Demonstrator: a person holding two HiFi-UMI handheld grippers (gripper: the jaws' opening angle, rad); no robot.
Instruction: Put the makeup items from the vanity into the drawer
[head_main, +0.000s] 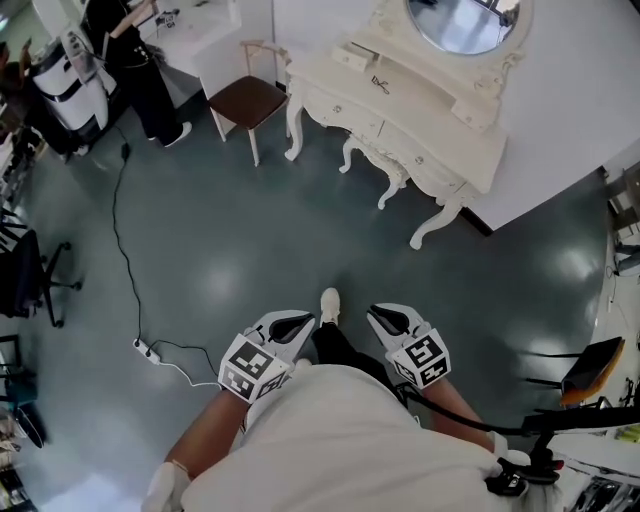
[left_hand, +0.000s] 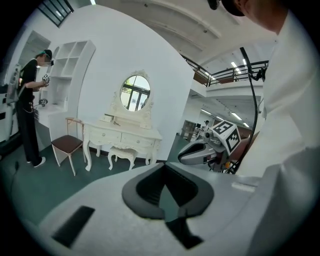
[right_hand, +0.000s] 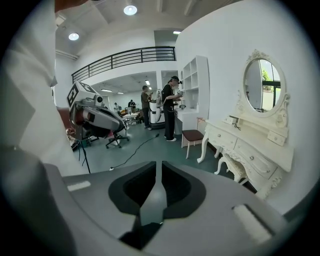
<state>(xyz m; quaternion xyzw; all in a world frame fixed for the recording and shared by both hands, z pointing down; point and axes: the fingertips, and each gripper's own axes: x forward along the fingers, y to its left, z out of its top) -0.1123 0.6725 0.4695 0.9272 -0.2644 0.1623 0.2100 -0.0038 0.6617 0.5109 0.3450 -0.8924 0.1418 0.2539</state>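
The cream vanity (head_main: 400, 110) with its oval mirror (head_main: 465, 20) stands against the white wall, a few steps ahead of me. Small items lie on its top shelf, among them a dark thing (head_main: 380, 83) and a pale box (head_main: 352, 57); they are too small to identify. Its drawer fronts (head_main: 345, 105) are closed. My left gripper (head_main: 300, 322) and right gripper (head_main: 380, 316) are held close to my body, far from the vanity, both shut and empty. The left gripper view shows the vanity (left_hand: 122, 137) in the distance, and the right gripper view shows the vanity (right_hand: 250, 150) at its right.
A padded stool (head_main: 385, 160) sits under the vanity. Left of it stands a brown-seated chair (head_main: 248, 100). A black cable (head_main: 125, 250) runs across the grey-green floor to a power strip (head_main: 145, 348). A person (head_main: 140, 60) stands at the far left by a white desk.
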